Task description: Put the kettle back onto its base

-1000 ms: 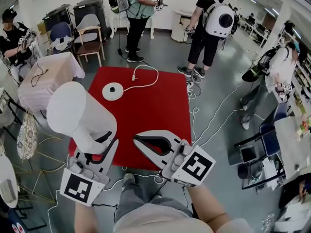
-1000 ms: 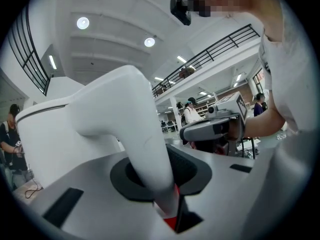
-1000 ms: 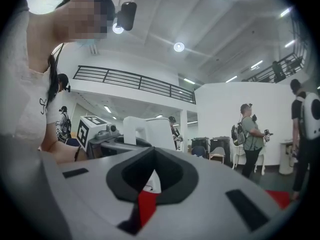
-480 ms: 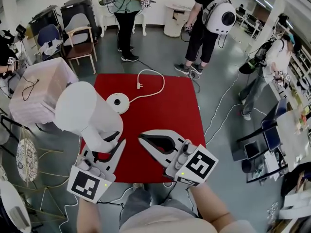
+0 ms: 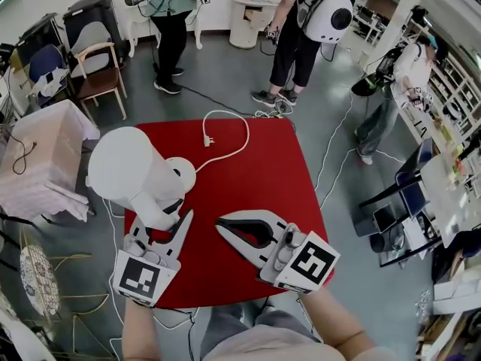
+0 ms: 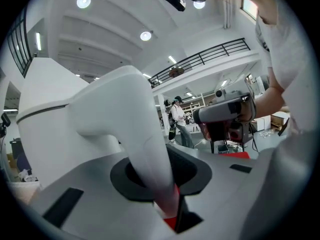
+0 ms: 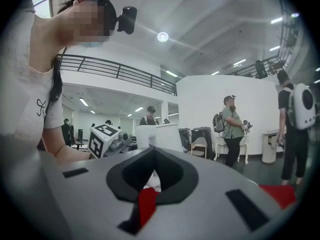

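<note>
The white kettle (image 5: 129, 173) hangs tilted over the left edge of the red table (image 5: 259, 175). My left gripper (image 5: 161, 230) is shut on the kettle's handle (image 6: 145, 149), which fills the left gripper view between the jaws. The round white base (image 5: 184, 174) lies flat on the red top just right of the kettle body, which partly hides it. The base's white cord (image 5: 229, 145) loops toward the far edge and ends in a plug (image 5: 206, 140). My right gripper (image 5: 225, 228) hovers over the table's near part, shut, with nothing in it (image 7: 150, 184).
Several people with backpacks stand beyond the table (image 5: 297, 28). Chairs (image 5: 94, 59) and a cloth-covered table (image 5: 37, 156) stand at the left. Cables run over the floor at the right (image 5: 338, 149), and a dark side table (image 5: 391, 228) stands there too.
Both grippers and the kettle have moved forward over the red table. The base, once well clear of the kettle, now lies right beside it and partly behind its body.
</note>
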Demonstrator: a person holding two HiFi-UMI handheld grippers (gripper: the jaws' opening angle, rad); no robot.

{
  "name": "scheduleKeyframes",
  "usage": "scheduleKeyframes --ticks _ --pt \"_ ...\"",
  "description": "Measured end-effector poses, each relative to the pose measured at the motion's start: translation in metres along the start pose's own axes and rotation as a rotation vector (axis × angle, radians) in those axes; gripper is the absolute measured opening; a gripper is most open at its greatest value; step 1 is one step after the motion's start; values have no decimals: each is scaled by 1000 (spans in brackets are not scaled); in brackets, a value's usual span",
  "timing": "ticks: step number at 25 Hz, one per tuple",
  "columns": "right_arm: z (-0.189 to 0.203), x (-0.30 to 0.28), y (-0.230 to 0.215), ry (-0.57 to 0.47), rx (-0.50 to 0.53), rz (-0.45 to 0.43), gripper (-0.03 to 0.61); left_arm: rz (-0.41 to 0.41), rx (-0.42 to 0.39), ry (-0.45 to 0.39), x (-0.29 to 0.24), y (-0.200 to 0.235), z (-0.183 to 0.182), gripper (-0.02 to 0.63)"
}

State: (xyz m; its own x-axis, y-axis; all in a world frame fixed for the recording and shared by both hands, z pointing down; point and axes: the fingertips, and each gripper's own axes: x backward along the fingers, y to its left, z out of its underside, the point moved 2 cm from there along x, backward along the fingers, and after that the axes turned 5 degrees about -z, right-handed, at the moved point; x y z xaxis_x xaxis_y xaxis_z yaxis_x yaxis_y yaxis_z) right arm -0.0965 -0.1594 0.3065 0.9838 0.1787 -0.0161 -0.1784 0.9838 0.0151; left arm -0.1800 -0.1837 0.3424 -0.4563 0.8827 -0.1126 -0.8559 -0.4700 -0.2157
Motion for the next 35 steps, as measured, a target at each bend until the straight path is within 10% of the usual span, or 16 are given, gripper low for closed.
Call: scheduleKeyframes --ticks 35 --pt "48 -13 -69 83 -82 116 8 128 -25 88 -126 33 109 77"
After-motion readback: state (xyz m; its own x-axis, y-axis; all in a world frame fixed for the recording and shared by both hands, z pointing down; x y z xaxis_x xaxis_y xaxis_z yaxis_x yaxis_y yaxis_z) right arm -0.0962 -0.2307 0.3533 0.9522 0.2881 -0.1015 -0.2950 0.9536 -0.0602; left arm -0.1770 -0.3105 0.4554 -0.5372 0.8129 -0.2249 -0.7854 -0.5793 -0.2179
